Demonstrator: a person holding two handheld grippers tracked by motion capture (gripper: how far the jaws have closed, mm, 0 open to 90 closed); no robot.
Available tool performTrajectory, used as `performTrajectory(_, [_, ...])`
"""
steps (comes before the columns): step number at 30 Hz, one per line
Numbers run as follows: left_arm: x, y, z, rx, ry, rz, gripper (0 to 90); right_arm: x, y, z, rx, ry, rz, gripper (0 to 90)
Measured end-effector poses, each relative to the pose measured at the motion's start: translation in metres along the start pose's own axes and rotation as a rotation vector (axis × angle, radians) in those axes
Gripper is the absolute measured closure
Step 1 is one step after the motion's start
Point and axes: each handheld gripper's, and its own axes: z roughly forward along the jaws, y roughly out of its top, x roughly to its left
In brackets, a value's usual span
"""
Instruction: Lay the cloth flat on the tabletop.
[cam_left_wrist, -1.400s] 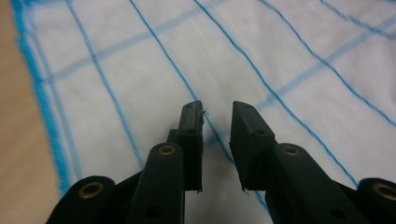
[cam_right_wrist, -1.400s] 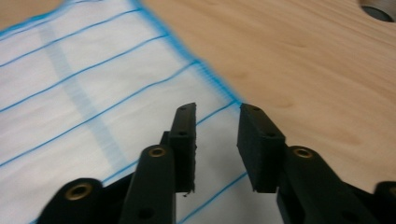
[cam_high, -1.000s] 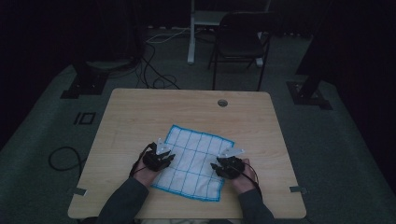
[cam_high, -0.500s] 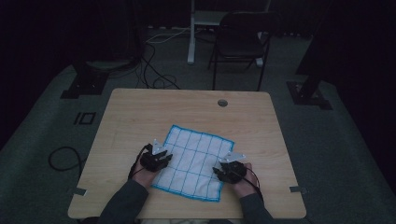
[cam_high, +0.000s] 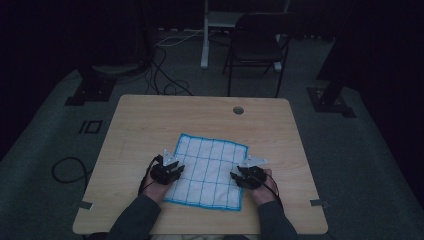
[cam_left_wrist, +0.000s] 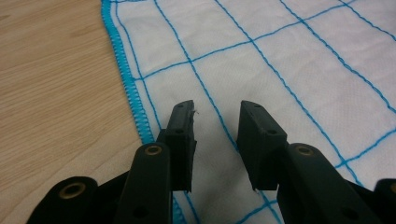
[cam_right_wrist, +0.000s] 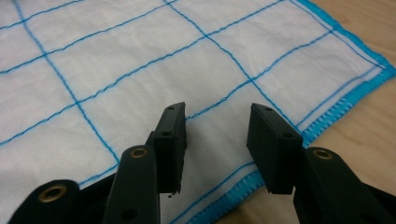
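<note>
High view: cloth (cam_high: 209, 171) spread flat on table (cam_high: 150, 120), white with blue grid and blue hem, lying toward the near edge, slightly askew. Left gripper (cam_high: 169, 167) over the cloth's left hem, right gripper (cam_high: 246, 172) over its right side, both near the lower corners.

Left gripper view: jaws parted, having just been opening, nothing pinched between them; cloth (cam_left_wrist: 280, 70) flat beneath, hem running just left of the left jaw, bare table (cam_left_wrist: 51, 84) beyond.

Right gripper view: jaws likewise parted after just opening, empty; cloth (cam_right_wrist: 116, 70) smooth below, its corner and hem off to the right, table (cam_right_wrist: 364, 23) past that.

Judging from this: spreading looks done, with no folds, no bunching, all four edges out, both grips released. If folding is the aim, none begun yet; left to do would be taking hold of the hem or corners on each side and bringing one edge over. Cannot tell which way any fold would go.
</note>
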Motion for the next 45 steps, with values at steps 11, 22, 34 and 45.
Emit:
performTrajectory(11, [0.0, 0.002, 0.003, -0.002, 0.028, -0.032, 66.6, -0.021, 0.018, 0.019, -0.004, -0.034, 0.018, 57.1])
performTrajectory(22, [0.01, 0.009, 0.006, 0.015, 0.077, -0.049, 64.1, -0.022, 0.023, 0.015, 0.025, -0.062, 0.038, 57.1])
performTrajectory(34, [0.032, 0.005, -0.008, -0.011, 0.108, -0.147, 60.3, -0.019, -0.003, -0.013, -0.032, -0.075, 0.106, 55.9])
performTrajectory(45, [0.035, 0.004, -0.008, -0.018, 0.098, -0.174, 58.3, -0.019, -0.004, -0.015, -0.048, -0.072, 0.122, 55.7])
